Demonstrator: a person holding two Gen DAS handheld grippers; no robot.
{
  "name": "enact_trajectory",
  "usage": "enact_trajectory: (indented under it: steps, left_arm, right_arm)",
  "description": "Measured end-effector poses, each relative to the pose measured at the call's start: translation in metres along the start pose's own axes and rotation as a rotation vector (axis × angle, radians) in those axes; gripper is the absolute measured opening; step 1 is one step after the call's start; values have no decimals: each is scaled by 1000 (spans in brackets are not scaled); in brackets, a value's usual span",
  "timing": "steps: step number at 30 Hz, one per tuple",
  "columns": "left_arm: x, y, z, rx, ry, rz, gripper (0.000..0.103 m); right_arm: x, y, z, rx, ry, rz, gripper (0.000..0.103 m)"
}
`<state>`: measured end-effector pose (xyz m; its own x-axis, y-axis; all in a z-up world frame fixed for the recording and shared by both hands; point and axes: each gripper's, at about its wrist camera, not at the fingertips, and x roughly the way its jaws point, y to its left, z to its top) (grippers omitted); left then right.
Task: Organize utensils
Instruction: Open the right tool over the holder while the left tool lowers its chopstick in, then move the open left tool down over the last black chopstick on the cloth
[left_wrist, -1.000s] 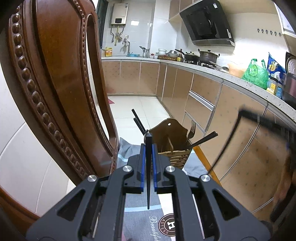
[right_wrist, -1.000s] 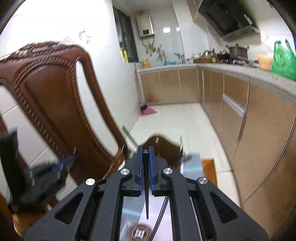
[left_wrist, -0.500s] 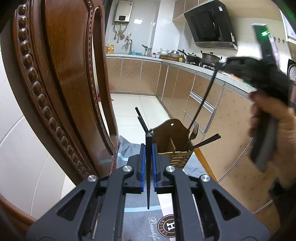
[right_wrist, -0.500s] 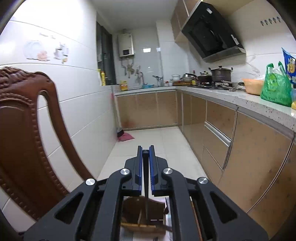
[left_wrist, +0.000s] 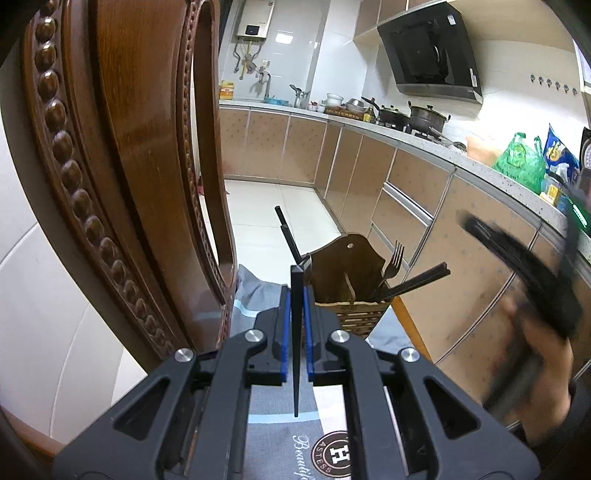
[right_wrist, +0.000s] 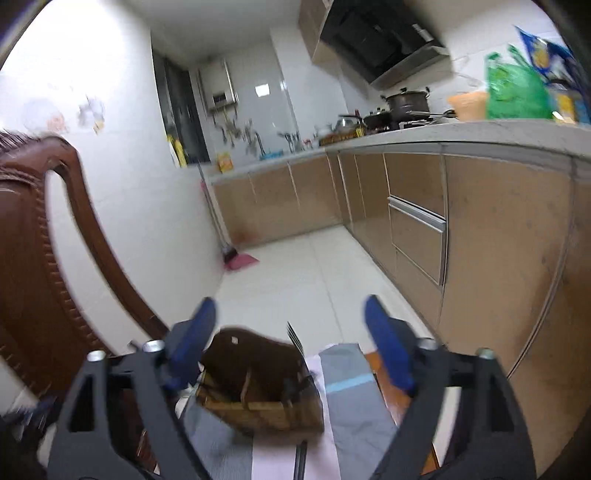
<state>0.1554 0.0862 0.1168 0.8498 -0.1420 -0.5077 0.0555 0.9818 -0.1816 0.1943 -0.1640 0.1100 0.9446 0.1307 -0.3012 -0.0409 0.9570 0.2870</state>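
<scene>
Two readable words, "Beautif" and "ASTESS", mark the cloth (left_wrist: 280, 446).

Holder (left_wrist: 347, 295) on cloth (left_wrist: 273, 424) — fork (left_wrist: 393, 262) inside, chair (left_wrist: 122, 166) left.

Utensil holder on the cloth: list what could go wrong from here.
1. The left gripper clamps one black chopstick upright; carried toward the holder, it could snag the leaning chopsticks or fork.
2. The right gripper, jaws opening with nothing between them, looks blurred above the holder and may knock it.
3. The holder sits on a loose cloth, so a bump could slide it.
</scene>
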Motion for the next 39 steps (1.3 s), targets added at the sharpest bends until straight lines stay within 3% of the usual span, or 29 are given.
enact_trajectory:
  steps: [2, 6, 8, 9, 11, 14, 19, 24, 29, 30, 32, 35, 39]
  left_arm:
    - [2, -1, -2, -14, -11, 9, 6]
    - [-6, -2, 1, -64, -61, 13, 6]
    - [-15, -4, 12, -90, -90, -10, 6]
    - [-17, -5, 17, -92, -98, -17, 6]
    - [-25, -10, 34, -106, -130, -26, 6]
    - [-28, -20, 62, -112, -180, -18, 6]
    - [-6, -32, 104, -125, -212, -16, 6]
    - [46, -35, 117, -135, -184, 40, 6]
    - [101, -33, 88, -144, -49, 50, 8]
    - [108, -34, 77, -129, -23, 54, 13]
    - [106, -35, 51, -117, 9, 70, 61]
    - [78, -47, 10, -50, -29, 61, 80]
    - [63, -72, -56, 89, 37, 111, 82]
  right_arm:
    - [-27, -17, -21, 6, -19, 25, 99]
    - [-64, -42, -86, -71, 14, -15, 100]
    - [-62, -49, -116, -109, 101, -96, 100]
    - [-53, -50, -124, -110, 192, -83, 100]
    - [-41, -47, -129, -148, 241, -57, 100]
    - [-33, -49, -131, -191, 236, -79, 100]
    - [-24, -65, -126, -94, 270, -56, 100]
    - [-23, -68, -123, -77, 263, -47, 100]
    - [-22, -74, -119, -68, 261, -43, 100]
    - [-21, -76, -119, -65, 263, -46, 100]
    - [-21, -81, -116, -49, 266, -48, 100]
    - [-24, -87, -112, -22, 260, -49, 100]
    - [-27, -90, -110, -13, 251, -51, 100]
